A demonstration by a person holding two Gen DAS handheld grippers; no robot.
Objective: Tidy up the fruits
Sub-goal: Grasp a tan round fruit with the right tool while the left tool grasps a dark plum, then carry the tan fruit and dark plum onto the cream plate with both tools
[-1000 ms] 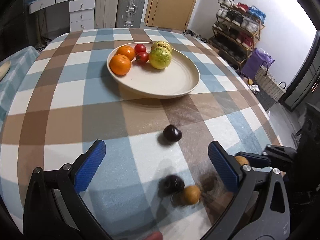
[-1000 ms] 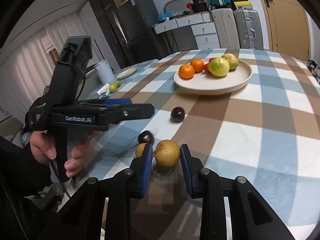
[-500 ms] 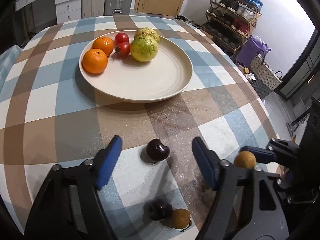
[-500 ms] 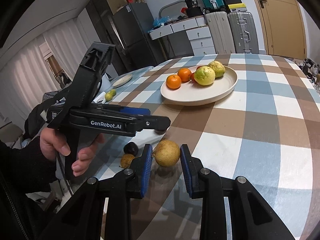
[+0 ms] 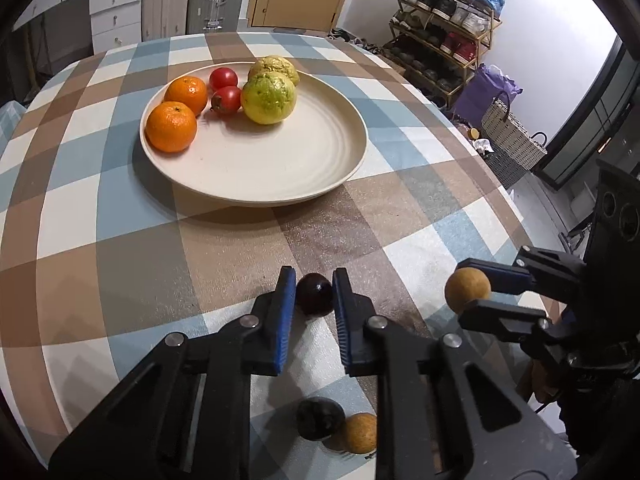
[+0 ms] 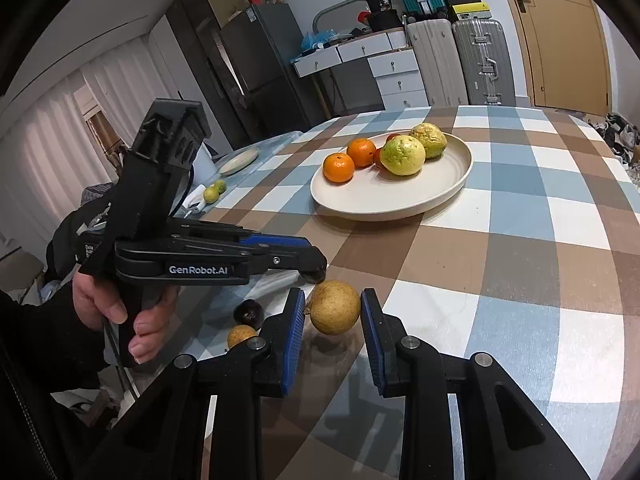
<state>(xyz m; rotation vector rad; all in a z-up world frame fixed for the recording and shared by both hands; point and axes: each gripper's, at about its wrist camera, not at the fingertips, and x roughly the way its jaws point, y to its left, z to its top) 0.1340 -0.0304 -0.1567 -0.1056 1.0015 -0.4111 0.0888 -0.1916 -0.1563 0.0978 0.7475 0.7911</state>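
Note:
A cream plate (image 5: pixel 300 168) on the checked table holds two oranges (image 5: pixel 171 126), two red tomatoes (image 5: pixel 223 78) and two yellow-green fruits (image 5: pixel 269 97). In front of it my left gripper (image 5: pixel 314 276) is closing its jaws, and its blue pads press both sides of a dark plum (image 5: pixel 315 299) on the cloth. My right gripper (image 6: pixel 332 296) is shut on a round tan fruit (image 6: pixel 334 307), held just above the table at the right. Another dark plum (image 5: pixel 320 418) and a small tan fruit (image 5: pixel 361 432) lie loose under the left gripper.
The table edge (image 5: pixel 516 216) curves close on the right, with a shoe rack (image 5: pixel 440 28) and a woven basket (image 5: pixel 512 136) beyond it. A side surface at the left carries a small plate (image 6: pixel 239 160) and green fruits (image 6: pixel 214 192). A hand (image 6: pixel 116 312) holds the left gripper.
The left gripper moved forward over the nearer dark plum and its wide-open jaws closed onto it. The right gripper kept its hold on the tan fruit.

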